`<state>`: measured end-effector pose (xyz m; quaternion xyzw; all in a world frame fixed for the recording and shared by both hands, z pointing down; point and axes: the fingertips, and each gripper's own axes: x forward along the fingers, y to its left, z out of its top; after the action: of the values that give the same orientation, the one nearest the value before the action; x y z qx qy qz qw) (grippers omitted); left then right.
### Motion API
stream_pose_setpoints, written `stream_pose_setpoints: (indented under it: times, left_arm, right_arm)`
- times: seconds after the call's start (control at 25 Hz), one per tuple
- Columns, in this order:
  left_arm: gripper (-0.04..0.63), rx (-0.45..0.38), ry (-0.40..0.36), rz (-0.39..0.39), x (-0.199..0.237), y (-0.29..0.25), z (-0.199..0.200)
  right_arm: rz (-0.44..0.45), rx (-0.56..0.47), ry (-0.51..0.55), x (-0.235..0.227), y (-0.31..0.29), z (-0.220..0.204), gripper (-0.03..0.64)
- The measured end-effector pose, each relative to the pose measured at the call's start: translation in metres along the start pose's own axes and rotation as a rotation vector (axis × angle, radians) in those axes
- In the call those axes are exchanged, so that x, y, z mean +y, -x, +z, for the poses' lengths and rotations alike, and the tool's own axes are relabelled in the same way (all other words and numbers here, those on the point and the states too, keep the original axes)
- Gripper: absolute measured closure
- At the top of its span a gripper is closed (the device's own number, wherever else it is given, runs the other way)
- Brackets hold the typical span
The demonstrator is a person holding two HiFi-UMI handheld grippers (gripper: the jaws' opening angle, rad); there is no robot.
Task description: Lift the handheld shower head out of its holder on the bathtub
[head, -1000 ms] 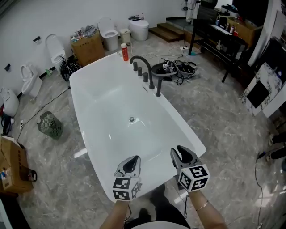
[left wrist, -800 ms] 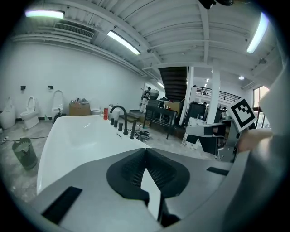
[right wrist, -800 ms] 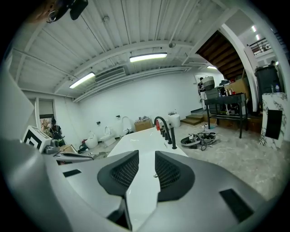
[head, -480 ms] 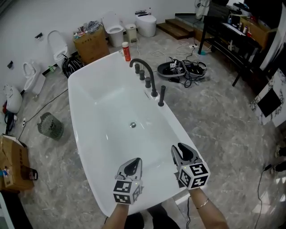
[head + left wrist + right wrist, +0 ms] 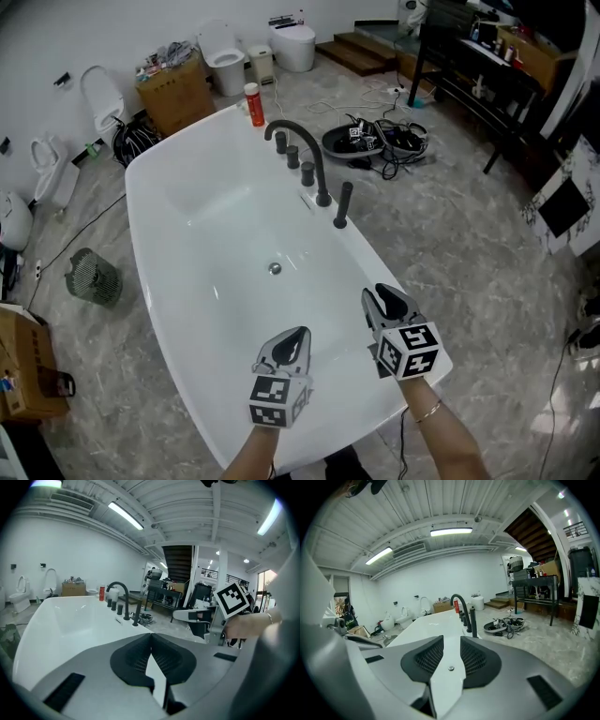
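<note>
The white bathtub point(image 5: 150, 234) fills the middle of the head view. On its right rim stands a black curved faucet point(image 5: 305, 150) with knobs, and beside it the black handheld shower head point(image 5: 342, 204) sits upright in its holder. It also shows far ahead in the left gripper view, shower head point(image 5: 136, 616), and in the right gripper view, shower head point(image 5: 473, 620). My left gripper point(image 5: 297, 337) hangs over the tub's near end, its jaws meeting at the tips, empty. My right gripper point(image 5: 381, 298) is above the near right rim, jaws apart with nothing between them. Both are well short of the shower head.
A red bottle point(image 5: 253, 103) stands on the tub's far rim. Beyond are toilets point(image 5: 220, 56), a cardboard box point(image 5: 175, 94), a black basin with cables point(image 5: 375, 141) on the floor at right, a dark table point(image 5: 478, 66) and a small fan point(image 5: 91, 277) at left.
Both grippers have moved forward from the tub's near edge to over its near end. The tub and faucet now appear closer in the head view.
</note>
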<state>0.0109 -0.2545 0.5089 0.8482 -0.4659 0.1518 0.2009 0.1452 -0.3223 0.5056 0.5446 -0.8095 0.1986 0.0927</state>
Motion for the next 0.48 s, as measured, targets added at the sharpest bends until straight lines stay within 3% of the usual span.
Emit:
stream_pose_setpoints:
  times: [0.48]
  left_arm:
    - [0.575, 0.045, 0.036, 0.006, 0.08, -0.095, -0.026]
  right_arm:
    - [-0.082, 0.02, -0.003, -0.061, -0.163, -0.022, 0.486]
